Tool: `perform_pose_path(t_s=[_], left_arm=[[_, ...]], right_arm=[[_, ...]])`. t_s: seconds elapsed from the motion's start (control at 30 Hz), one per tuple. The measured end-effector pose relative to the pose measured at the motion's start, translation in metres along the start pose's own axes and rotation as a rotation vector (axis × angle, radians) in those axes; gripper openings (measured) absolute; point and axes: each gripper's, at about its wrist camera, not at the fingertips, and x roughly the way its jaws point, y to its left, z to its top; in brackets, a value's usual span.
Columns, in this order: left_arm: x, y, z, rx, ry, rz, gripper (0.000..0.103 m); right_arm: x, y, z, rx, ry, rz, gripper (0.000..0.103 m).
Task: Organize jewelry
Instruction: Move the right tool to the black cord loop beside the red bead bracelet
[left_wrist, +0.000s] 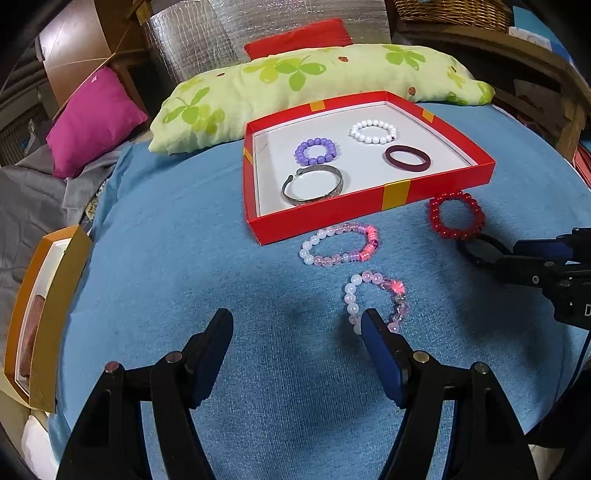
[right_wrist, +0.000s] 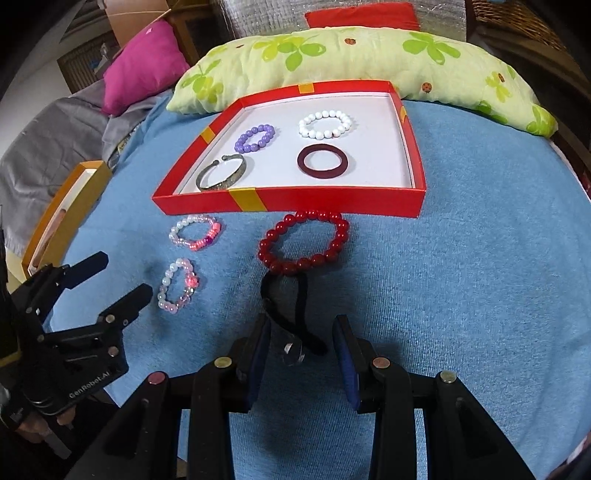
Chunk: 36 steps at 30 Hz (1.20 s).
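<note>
Left hand-held gripper (left_wrist: 297, 325) released, jaws wide beside the pink bead bracelet (left_wrist: 376, 299), apparently to straddle it. Right hand-held gripper (right_wrist: 301, 336) unclenched around the black band (right_wrist: 284, 295), poised for the red box (right_wrist: 288, 201) ahead.

Home bedroom; blue bedspread (left_wrist: 184, 258), clover-print pillow (left_wrist: 295, 74), magenta cushion (left_wrist: 92, 118)

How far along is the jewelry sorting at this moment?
Four pieces lie in the red box. Neither the left gripper nor the right gripper holds anything; both are open. The black band, red bead bracelet and two pink bracelets remain on the blue cloth.
</note>
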Motion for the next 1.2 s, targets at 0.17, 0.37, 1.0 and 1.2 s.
perform_pose_path(t_s=[0.17,0.37,1.0,1.2], left_arm=[[0.0,0.002,0.0,-0.005,0.004,0.003,0.072],[0.001,0.004,0.0,-0.005,0.009,0.004,0.073],[0.002,0.002,0.0,-0.005,0.015,0.011,0.073],[0.001,-0.001,0.001,0.0,0.016,0.007,0.073]], right_arm=[[0.002,0.001,0.001,0.007,0.009,0.008,0.039],[0.006,0.002,0.0,0.001,0.014,0.004,0.039],[0.009,0.01,-0.003,-0.077,0.004,-0.051,0.019],[0.008,0.009,-0.002,-0.094,0.015,-0.058,0.014]])
